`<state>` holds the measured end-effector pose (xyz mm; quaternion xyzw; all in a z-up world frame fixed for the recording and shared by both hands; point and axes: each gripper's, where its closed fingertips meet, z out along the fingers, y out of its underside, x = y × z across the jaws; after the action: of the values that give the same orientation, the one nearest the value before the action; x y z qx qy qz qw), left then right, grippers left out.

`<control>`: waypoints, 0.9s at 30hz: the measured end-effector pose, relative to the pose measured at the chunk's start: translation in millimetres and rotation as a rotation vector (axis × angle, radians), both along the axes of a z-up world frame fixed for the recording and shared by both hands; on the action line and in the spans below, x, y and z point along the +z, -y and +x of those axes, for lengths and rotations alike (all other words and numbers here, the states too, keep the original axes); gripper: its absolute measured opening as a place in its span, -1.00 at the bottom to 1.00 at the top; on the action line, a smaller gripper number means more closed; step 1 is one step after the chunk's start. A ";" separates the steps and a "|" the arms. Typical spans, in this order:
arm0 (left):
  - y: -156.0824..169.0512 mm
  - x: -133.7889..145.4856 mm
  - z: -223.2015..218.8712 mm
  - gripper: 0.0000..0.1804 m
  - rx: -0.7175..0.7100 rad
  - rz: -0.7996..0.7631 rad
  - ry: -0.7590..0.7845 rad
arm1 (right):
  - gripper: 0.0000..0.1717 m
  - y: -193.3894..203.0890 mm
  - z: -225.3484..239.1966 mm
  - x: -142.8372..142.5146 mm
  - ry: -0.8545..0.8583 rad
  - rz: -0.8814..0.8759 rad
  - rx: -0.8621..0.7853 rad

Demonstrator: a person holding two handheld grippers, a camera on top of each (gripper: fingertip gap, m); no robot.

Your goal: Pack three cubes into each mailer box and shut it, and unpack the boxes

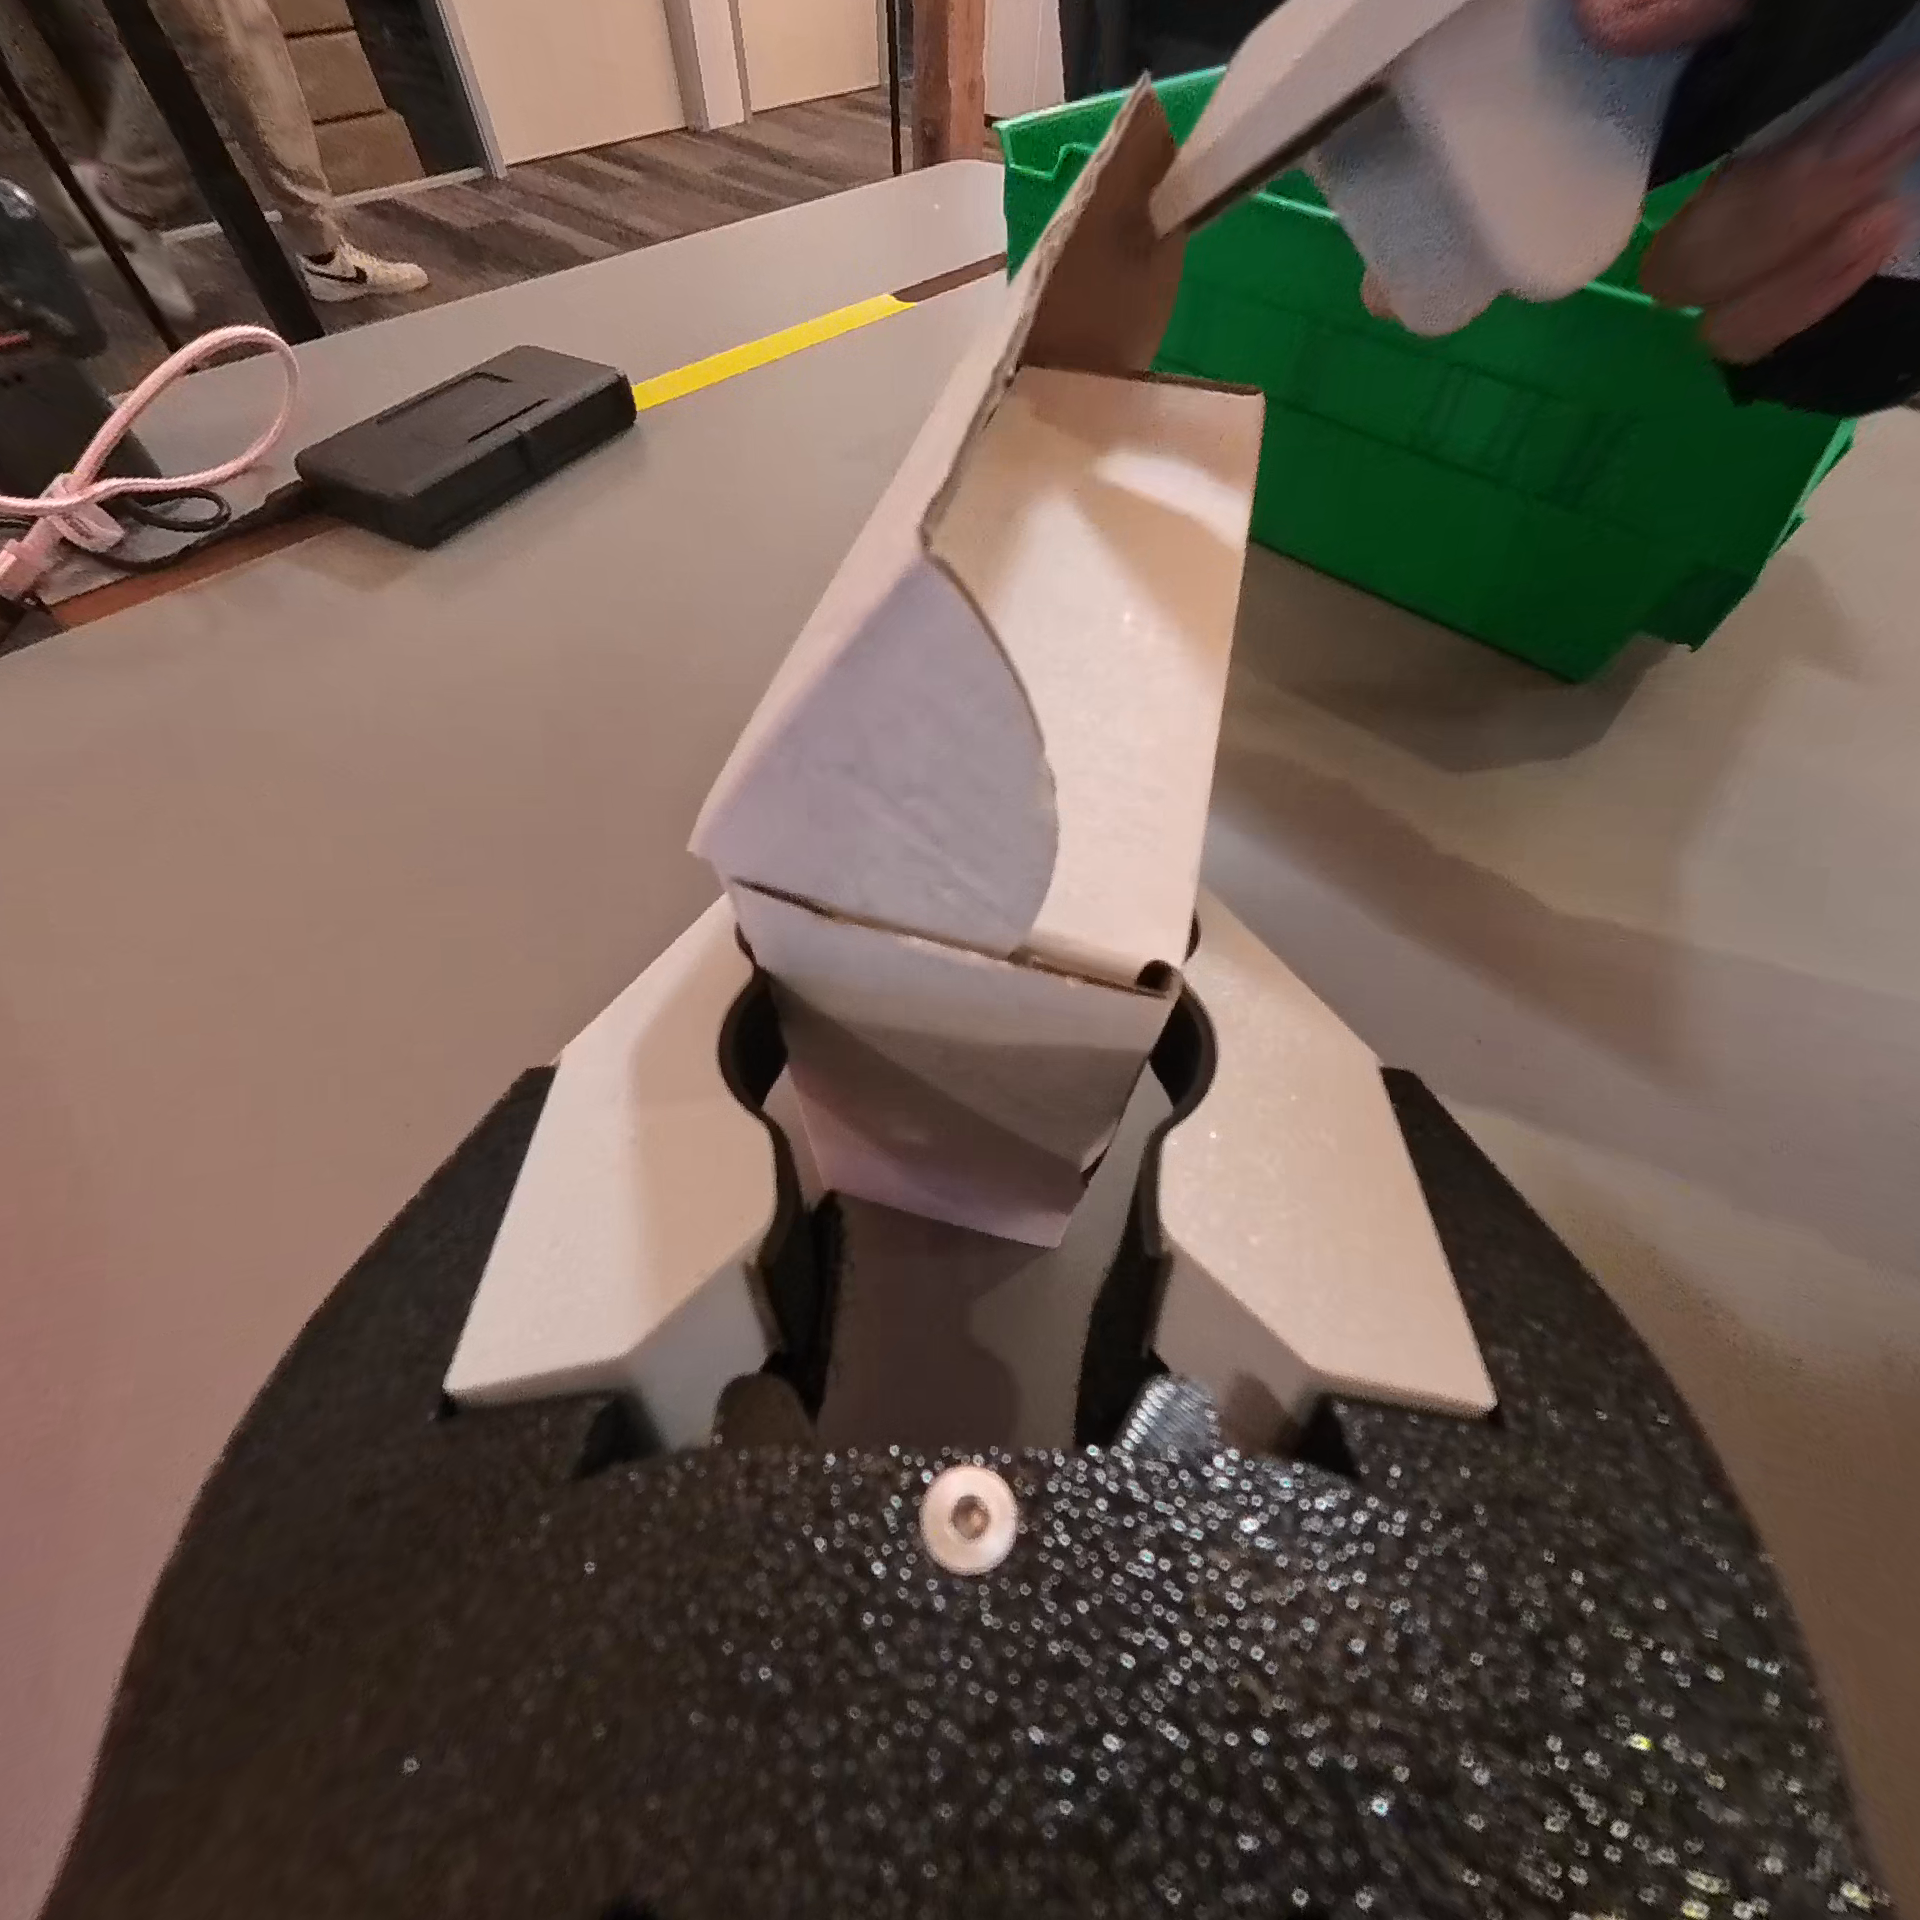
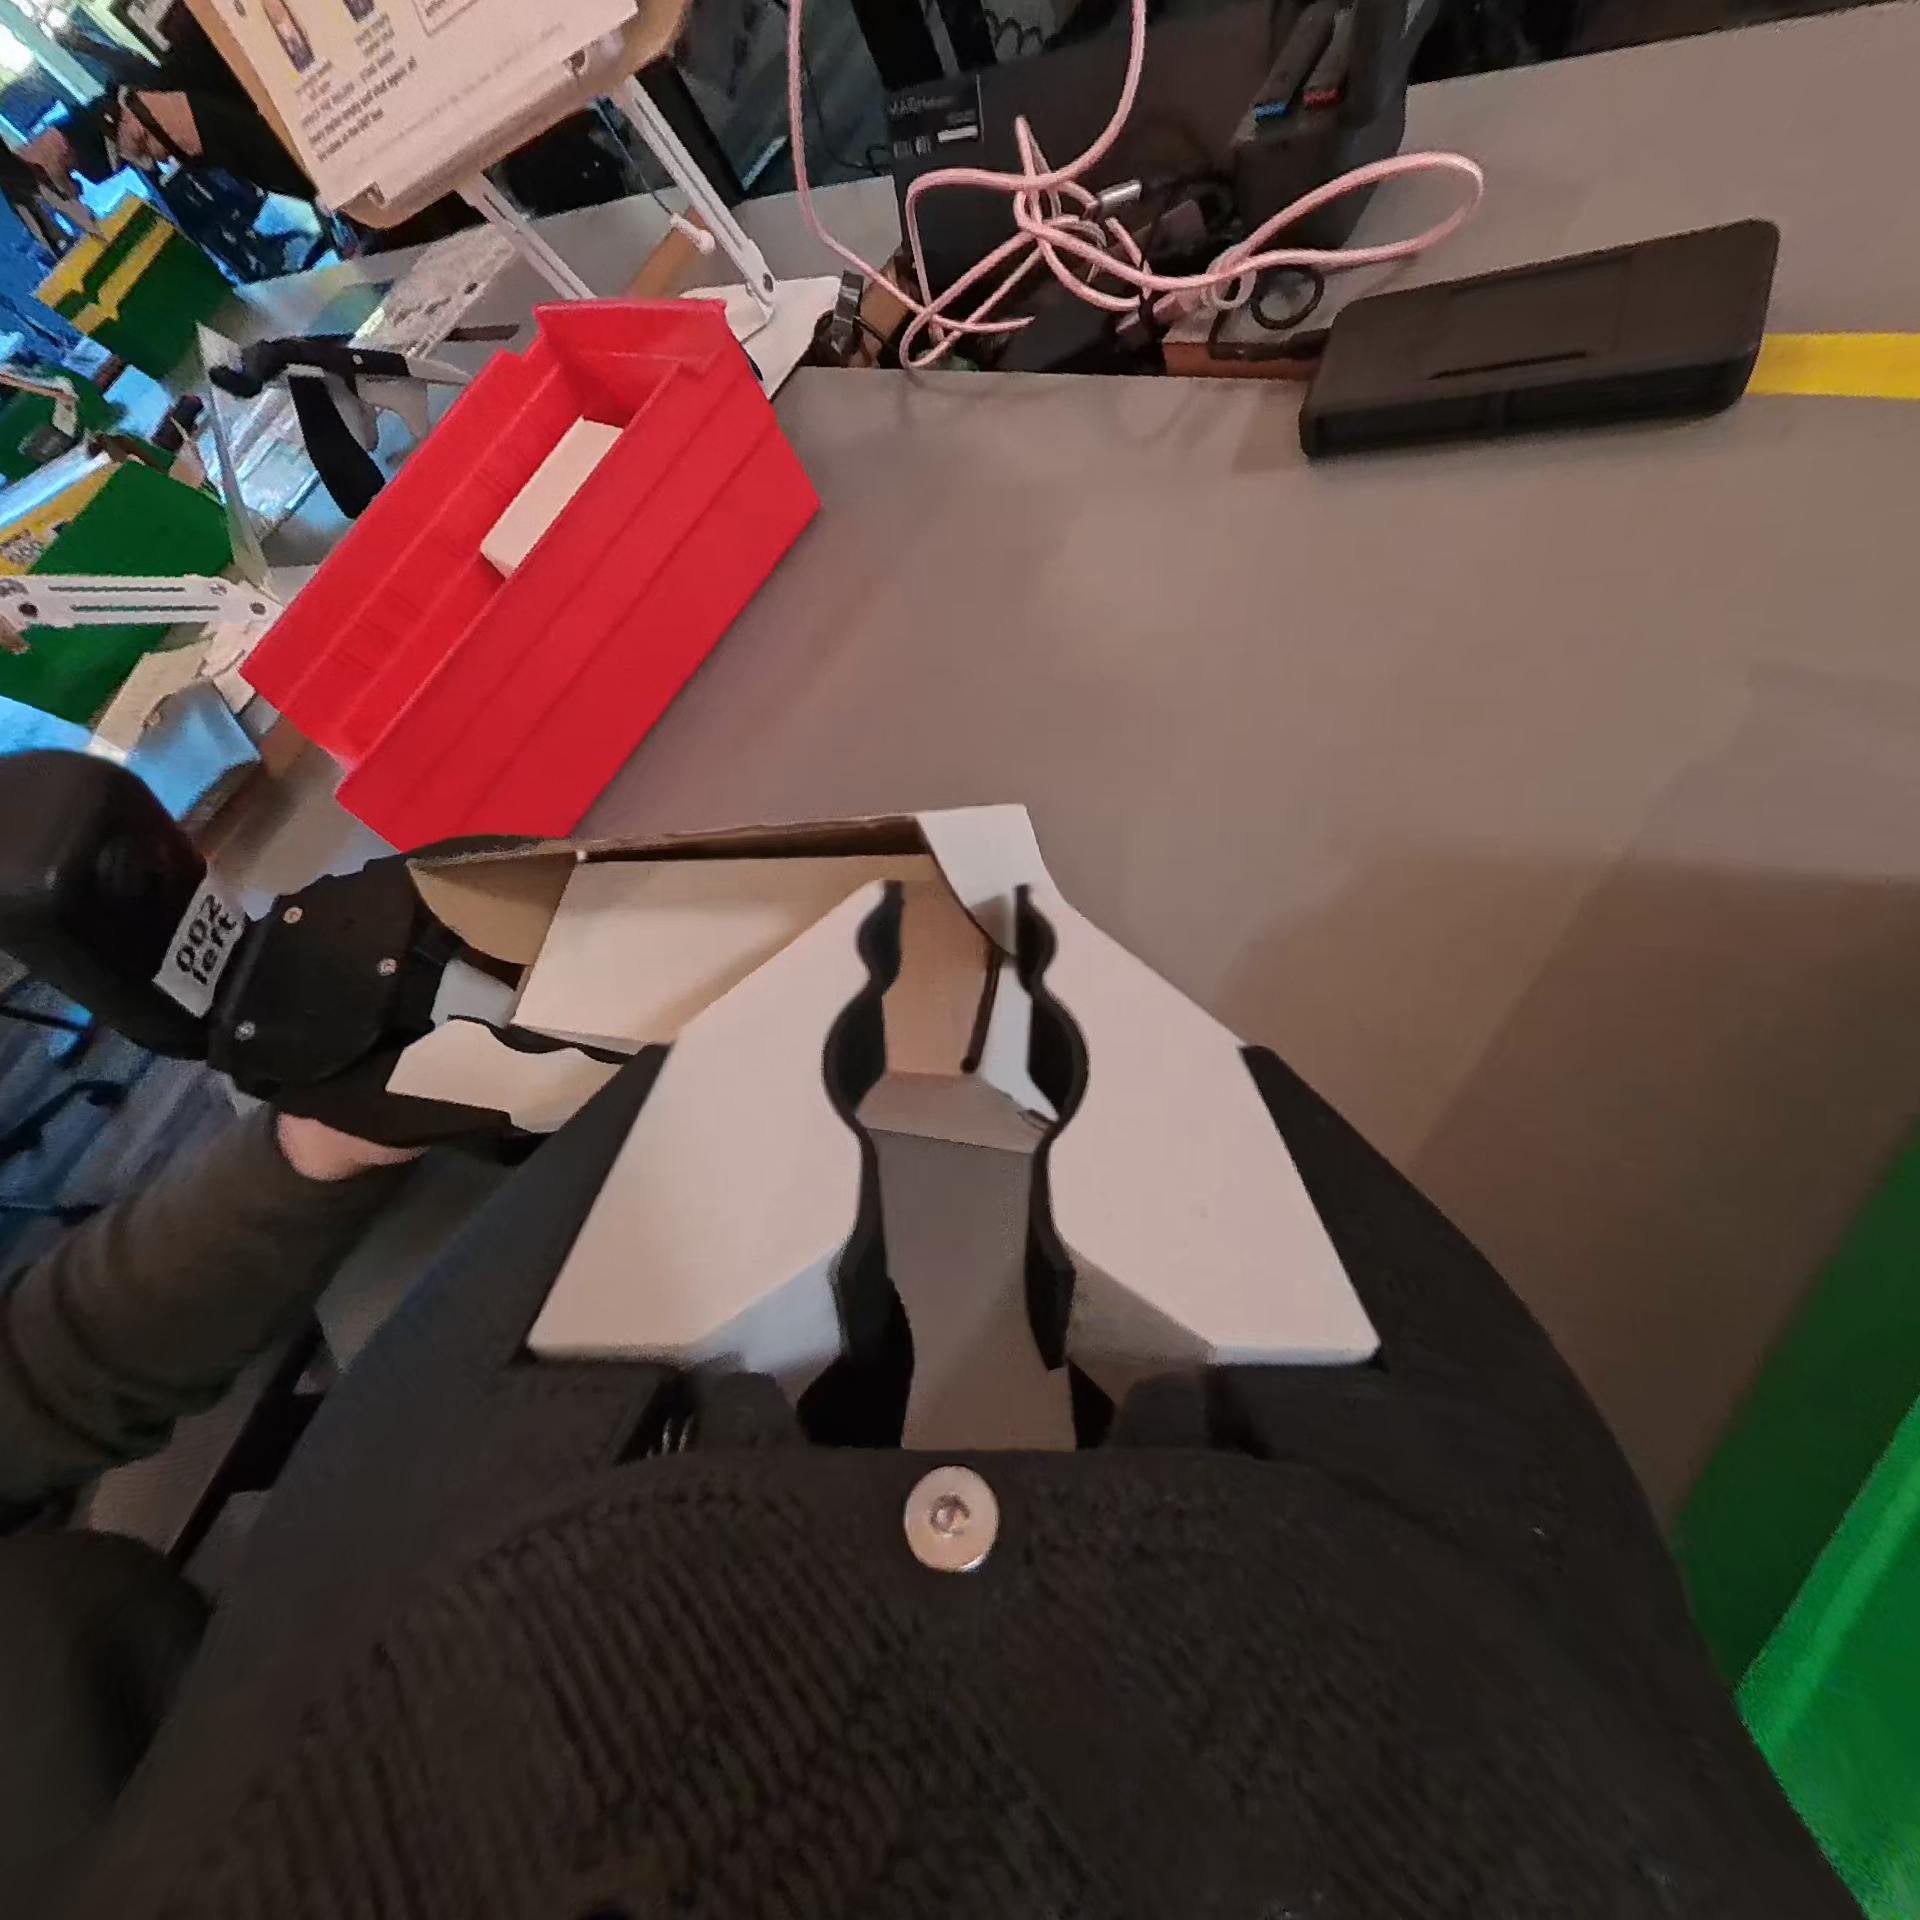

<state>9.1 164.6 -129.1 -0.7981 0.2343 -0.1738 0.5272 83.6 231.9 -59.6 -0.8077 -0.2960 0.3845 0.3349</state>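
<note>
On the left of the grey worktop (image 2: pixel 1247 623), in the right wrist view, a red bin (image 2: pixel 540 603) sits near the left edge with a small white block (image 2: pixel 551 488) lying inside it. Behind it stands a white stand carrying a cardboard sign (image 2: pixel 436 83). Farther right along the far edge lie tangled pink cables (image 2: pixel 1091 239) and a flat black case (image 2: pixel 1538 332), with a yellow tape strip (image 2: pixel 1839 362) just beyond it.

The white mailer box (image 1: pixel 1039 675) is off the worktop, carried between the two grippers. The left gripper (image 1: pixel 966 997) is clenched across one end of the box, its white fingers (image 1: pixel 644 1143) wide apart and pressing on the box's two sides. The lid stands partly open, a rounded side flap (image 1: pixel 894 769) tucked along the box wall and brown inner cardboard showing at the far end.

The right gripper (image 2: pixel 956 935) grasps the opposite end: its fingers (image 2: pixel 1143 1091) are narrowly set and pinch a thin cardboard flap of the box's lid. From the left wrist view this gripper appears blurred at the top right, a hand (image 1: pixel 1787 260) behind it.

On the right, a green bin (image 1: pixel 1455 416) sits on the worktop behind the box.
</note>
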 end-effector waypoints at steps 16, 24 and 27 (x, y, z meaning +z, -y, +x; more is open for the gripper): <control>1.1 13.2 24.2 0.30 -0.245 0.175 0.034 | -0.97 3.4 -0.3 -18.9 0.238 0.212 0.081; -0.7 8.7 18.4 -0.15 -0.204 0.144 -0.037 | -0.98 -1.8 -4.0 -15.7 0.227 0.134 0.016; -1.2 5.9 19.9 -0.16 -0.169 0.117 -0.081 | -0.98 -4.1 -2.4 -11.5 0.251 0.085 -0.013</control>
<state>28.9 165.9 -123.2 -0.7498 0.3314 -0.1713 0.5464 81.2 236.0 -71.0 -0.8364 -0.3465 0.2653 0.3317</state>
